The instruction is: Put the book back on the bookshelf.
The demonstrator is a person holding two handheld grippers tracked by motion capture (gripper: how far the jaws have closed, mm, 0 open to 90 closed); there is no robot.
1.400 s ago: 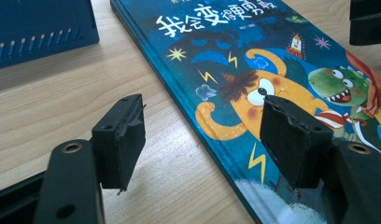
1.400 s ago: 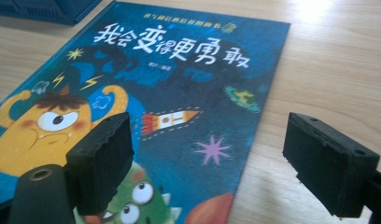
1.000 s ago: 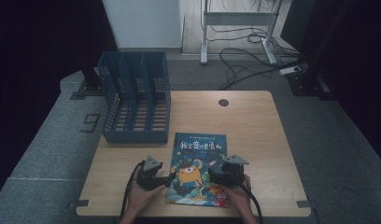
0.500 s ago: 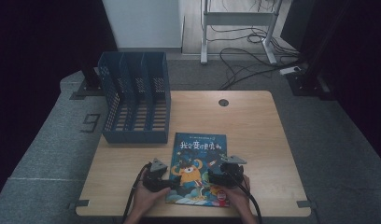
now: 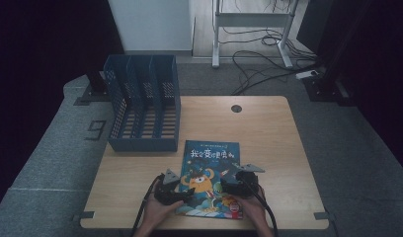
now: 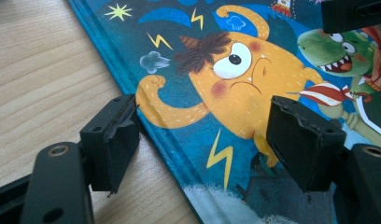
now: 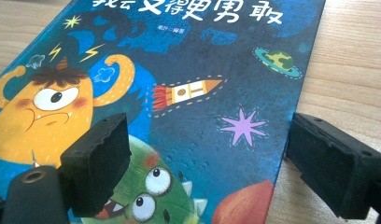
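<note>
Worktop: carrying everything, pale wood, with bare room lying beyond the far edge of the book.
File rack: standing at the far left corner, dark blue, slots opening upward, well apart from both hands.
Book: lying flat and closed at the near middle of the worktop, cover up, the near edge sitting close to the worktop's rim.
Left gripper: hovering low over the left edge of the book, fingers spread wide, one over bare wood just beside the spine, the other above the orange monster; pinching nothing.
Right gripper: hanging over the right edge of the book, fingers spread apart, one over the cover, the other beyond the edge over wood; gripping nothing.
Step in hand, as judged: getting a hold on the two side edges for lifting.
Doing it well: dropping each outer finger down to the wood first, sliding it under the edge, then closing evenly on both sides; keeping both hands level while raising, avoiding bending the cover.
</note>
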